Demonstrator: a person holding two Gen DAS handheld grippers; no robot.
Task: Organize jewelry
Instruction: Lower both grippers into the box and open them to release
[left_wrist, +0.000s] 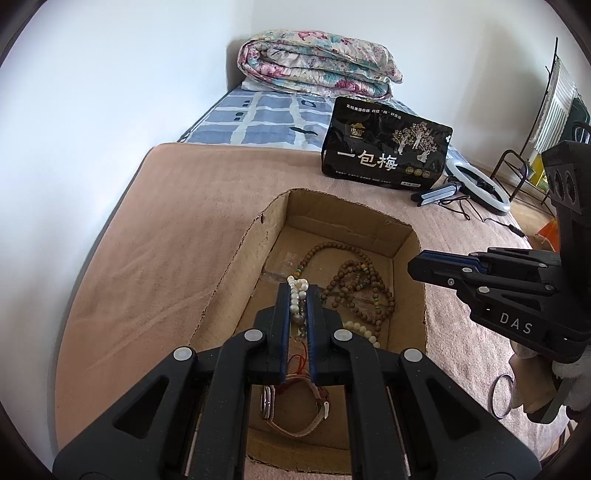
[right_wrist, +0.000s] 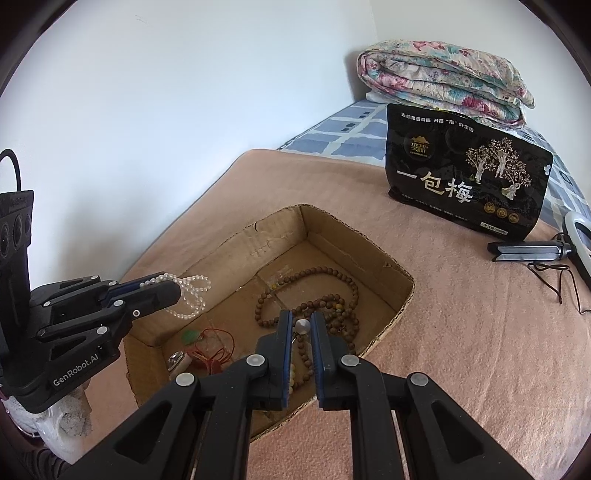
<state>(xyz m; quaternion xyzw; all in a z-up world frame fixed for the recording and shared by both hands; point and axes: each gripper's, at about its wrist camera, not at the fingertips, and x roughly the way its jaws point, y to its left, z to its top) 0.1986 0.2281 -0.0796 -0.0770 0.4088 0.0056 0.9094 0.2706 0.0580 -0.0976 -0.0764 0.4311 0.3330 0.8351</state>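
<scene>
An open cardboard box (left_wrist: 406, 236) (right_wrist: 388, 273) sits on a pink blanket. In it lie a brown wooden bead string (left_wrist: 362, 280) (right_wrist: 314, 291), a watch with a pale strap (left_wrist: 291, 417), a red cord with a green pendant (right_wrist: 199, 338) and pale beads (left_wrist: 364, 330). My left gripper (left_wrist: 297, 291) (right_wrist: 173, 290) is shut on a white pearl necklace (left_wrist: 295, 295) (right_wrist: 192, 295) and holds it above the box's left side. My right gripper (right_wrist: 301, 319) (left_wrist: 413, 264) is over the box's near right part, jaws narrowly apart with a small silvery bead (right_wrist: 302, 326) between the pads.
A black snack bag (left_wrist: 384, 147) (right_wrist: 465, 173) stands behind the box. A folded floral quilt (left_wrist: 317, 66) (right_wrist: 443, 81) lies at the back. A ring light with a folded stand (left_wrist: 476, 184) (right_wrist: 532, 251) lies at the right. A thin ring (left_wrist: 500, 395) lies on the blanket's right edge.
</scene>
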